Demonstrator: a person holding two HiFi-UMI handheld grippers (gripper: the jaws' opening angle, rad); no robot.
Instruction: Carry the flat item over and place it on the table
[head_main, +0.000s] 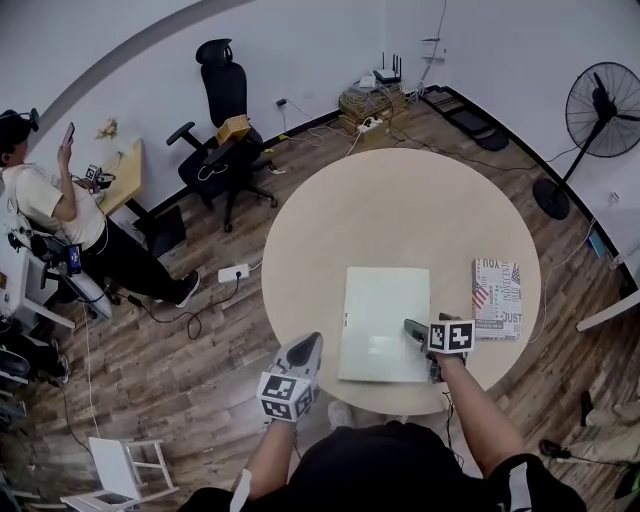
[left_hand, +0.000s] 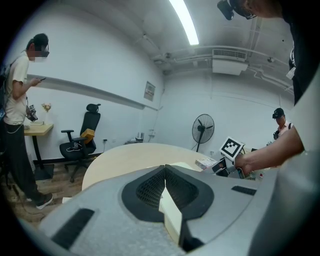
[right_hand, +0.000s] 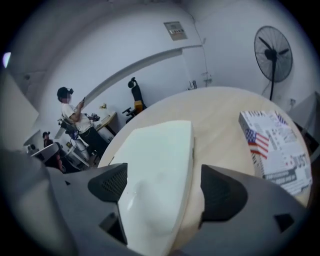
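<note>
The flat item, a pale cream-white board (head_main: 385, 320), lies flat on the round wooden table (head_main: 400, 210) near its front edge. In the right gripper view the board (right_hand: 160, 165) fills the space ahead. My right gripper (head_main: 418, 335) is at the board's near right corner. Its jaws stand wide apart around the board's edge (right_hand: 165, 187), with a gap on the right side. My left gripper (head_main: 305, 350) hangs off the table's front left edge, beside the board. Its jaws meet at the tips (left_hand: 164, 170) and are shut.
A printed box with a flag pattern (head_main: 497, 297) lies on the table right of the board. A black office chair (head_main: 222, 120) and a person with a phone (head_main: 50, 200) are to the left. A standing fan (head_main: 603, 110) is at the right. A white stool (head_main: 125, 465) stands on the floor at lower left.
</note>
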